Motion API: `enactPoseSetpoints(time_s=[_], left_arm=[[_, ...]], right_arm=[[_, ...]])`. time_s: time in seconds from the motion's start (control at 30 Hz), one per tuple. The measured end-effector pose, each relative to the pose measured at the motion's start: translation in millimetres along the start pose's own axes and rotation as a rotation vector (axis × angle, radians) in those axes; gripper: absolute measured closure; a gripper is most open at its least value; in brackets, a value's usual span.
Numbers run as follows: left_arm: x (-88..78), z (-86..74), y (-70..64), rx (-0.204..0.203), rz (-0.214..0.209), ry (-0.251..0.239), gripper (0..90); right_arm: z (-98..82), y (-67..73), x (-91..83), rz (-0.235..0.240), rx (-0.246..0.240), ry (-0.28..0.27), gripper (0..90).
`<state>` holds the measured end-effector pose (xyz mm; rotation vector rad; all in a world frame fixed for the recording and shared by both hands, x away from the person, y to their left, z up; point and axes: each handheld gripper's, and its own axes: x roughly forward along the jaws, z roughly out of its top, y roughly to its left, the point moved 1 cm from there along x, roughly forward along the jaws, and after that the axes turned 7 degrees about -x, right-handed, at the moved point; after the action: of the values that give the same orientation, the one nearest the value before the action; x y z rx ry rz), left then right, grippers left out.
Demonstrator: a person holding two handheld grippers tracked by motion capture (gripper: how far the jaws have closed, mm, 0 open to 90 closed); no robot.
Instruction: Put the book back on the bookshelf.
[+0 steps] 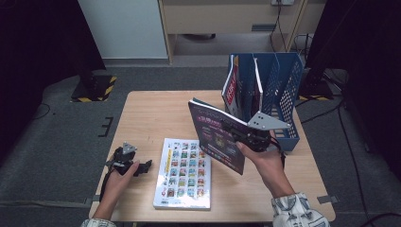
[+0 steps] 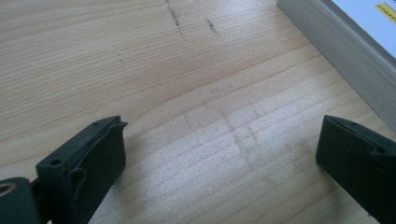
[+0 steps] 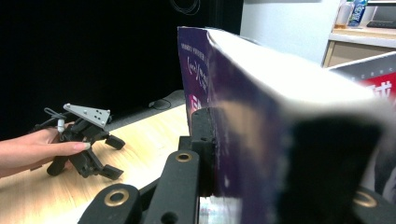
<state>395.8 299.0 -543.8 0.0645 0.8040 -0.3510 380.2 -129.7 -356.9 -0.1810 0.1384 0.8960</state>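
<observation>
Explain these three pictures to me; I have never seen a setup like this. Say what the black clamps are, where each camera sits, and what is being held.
A person sits at a wooden table with a hand-held clamp in each hand. One camera looks down from above; the others ride on each tool. The left tool rests on the table, jaws open, nothing between them. The right tool is clamped on a purple book, held upright near a blue file rack that already holds books. A second book with a picture-grid cover lies flat on the table.
</observation>
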Motion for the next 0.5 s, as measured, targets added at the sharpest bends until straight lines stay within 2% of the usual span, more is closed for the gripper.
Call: enactPoseSetpoints(time_s=[0.5], left_arm=[[0.0,0.0,0.0,0.0,0.0,0.0,0.6]], right_arm=[[-5.3,-4.1,-15.6,-0.015,0.001,0.005,84.1]])
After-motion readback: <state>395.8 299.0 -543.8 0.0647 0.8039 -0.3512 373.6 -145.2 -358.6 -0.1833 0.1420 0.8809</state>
